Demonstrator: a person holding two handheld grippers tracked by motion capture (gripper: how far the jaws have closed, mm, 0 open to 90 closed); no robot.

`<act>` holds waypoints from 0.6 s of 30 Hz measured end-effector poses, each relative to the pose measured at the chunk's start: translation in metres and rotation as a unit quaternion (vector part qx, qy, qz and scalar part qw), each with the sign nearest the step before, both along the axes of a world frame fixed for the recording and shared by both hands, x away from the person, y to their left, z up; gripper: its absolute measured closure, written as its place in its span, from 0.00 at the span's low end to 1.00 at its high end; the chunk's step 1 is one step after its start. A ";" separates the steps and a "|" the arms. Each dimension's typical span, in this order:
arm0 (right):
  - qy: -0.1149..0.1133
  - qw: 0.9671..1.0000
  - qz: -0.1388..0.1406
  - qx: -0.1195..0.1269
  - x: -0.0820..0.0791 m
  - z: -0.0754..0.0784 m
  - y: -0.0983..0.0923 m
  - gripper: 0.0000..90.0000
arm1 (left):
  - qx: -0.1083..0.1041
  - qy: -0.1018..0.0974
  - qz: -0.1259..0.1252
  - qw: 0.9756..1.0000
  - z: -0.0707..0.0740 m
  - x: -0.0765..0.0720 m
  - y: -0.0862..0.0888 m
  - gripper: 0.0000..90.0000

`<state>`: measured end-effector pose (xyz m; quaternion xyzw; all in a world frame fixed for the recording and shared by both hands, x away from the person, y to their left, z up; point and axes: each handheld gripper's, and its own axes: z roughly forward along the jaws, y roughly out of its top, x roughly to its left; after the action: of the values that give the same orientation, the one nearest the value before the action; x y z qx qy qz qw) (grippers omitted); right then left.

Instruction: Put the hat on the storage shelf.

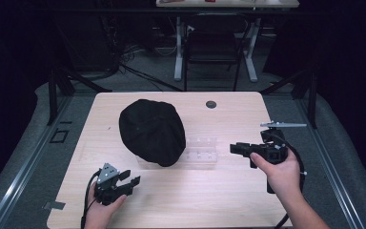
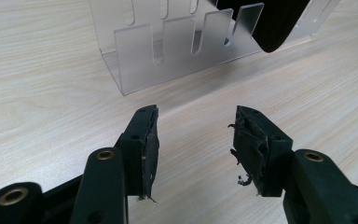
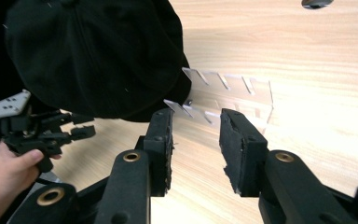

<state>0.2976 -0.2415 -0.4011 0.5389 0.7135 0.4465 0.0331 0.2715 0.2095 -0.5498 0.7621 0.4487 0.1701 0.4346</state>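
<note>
Cap (image 1: 151, 131), black, is seen draped over one end of a clear slotted rack (image 1: 202, 151) near the middle of the table (image 1: 228, 200); it covers the rack's left part in the high view, and how it is seated on the slots is hidden under the cloth. Rack edges are faint against the pale wood and hard to trace there. Left gripper (image 1: 129, 177) is held low near the front edge, jaws parted with nothing between them; bare wood lies between its tips and the rack (image 2: 168, 51), whose top is cut off in the left gripper view, as is all but a dark corner of the cap (image 2: 275, 28). Right gripper (image 1: 235, 148) is held just right of the rack, pointed at it, jaws parted and empty; the rack (image 3: 228, 93) and cap (image 3: 98, 56) are seen beyond its tips, not touched. Open table is noted in front of the rack and along the right side. A small dark disc (image 1: 211, 104) is set near the far edge.
</note>
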 end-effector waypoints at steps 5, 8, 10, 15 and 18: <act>-0.009 1.000 -0.001 -0.025 -0.007 -0.016 0.002 0.67 | -0.003 -0.001 0.002 1.000 -0.002 0.000 0.001 0.54; -0.013 0.999 -0.001 -0.035 -0.012 -0.031 0.003 0.66 | -0.007 0.000 0.003 1.000 -0.003 0.000 0.003 0.53; -0.021 0.999 -0.004 -0.048 -0.015 -0.040 0.004 0.66 | -0.010 0.002 0.006 1.000 -0.003 0.000 0.003 0.54; -0.032 0.997 -0.011 -0.075 -0.024 -0.065 0.006 0.64 | -0.013 0.001 0.004 1.000 -0.003 0.000 0.003 0.54; -0.034 0.996 -0.014 -0.078 -0.029 -0.079 0.006 0.63 | -0.010 0.000 0.000 1.000 -0.003 0.000 0.003 0.54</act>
<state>0.2686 -0.2356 -0.4803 0.5292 0.7369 0.4069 0.1062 0.2712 0.2126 -0.5526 0.7580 0.4502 0.1650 0.4422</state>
